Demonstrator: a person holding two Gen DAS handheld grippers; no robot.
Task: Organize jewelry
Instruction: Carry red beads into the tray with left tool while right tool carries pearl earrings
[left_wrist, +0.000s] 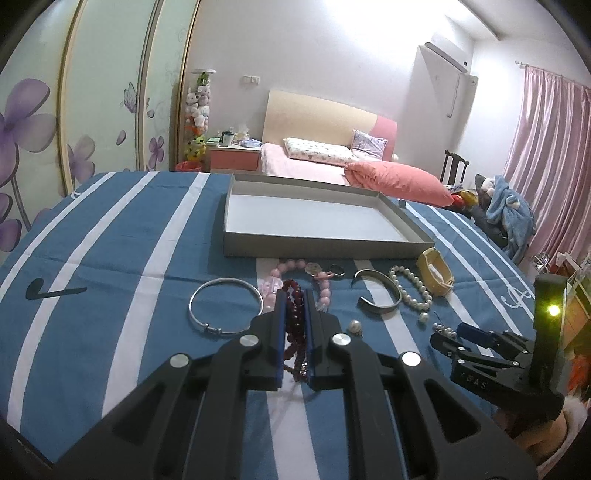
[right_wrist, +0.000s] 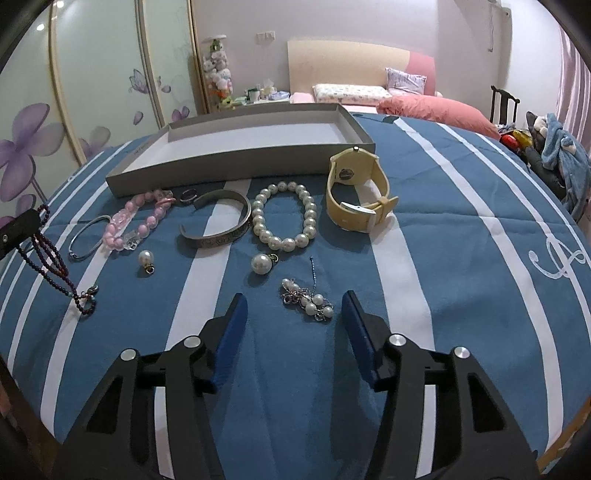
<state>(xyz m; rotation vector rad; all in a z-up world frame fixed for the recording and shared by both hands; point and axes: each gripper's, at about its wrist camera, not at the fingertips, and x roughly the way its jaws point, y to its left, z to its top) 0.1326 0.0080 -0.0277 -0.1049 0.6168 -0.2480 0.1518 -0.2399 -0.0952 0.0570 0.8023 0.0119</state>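
The left gripper (left_wrist: 294, 295) grips the dark red bead string (left_wrist: 295, 325) — carry it high over the tray's (left_wrist: 325, 249) near wall — while the right gripper (right_wrist: 293, 306), fingers apart, probably straddles the small pearl cluster (right_wrist: 308, 304) near the cloth's middle.

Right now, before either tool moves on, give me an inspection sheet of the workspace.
Surface: blue and white striped cloth, lying flat.
Job's things: shallow grey tray, nothing in it; dark red bead strand lifted; silver bangle, pink bead bracelet, small ring, metal cuff, pearl bracelet, cream watch, two loose pearls and pearl cluster on the cloth.
Clutter: nothing seen.
Grippers: left tool shut on the bead strand; right tool open, fingers either side of the pearl cluster, not touching.
Cables: nothing seen.
Surroundings: bed, wardrobe doors, pink curtain.
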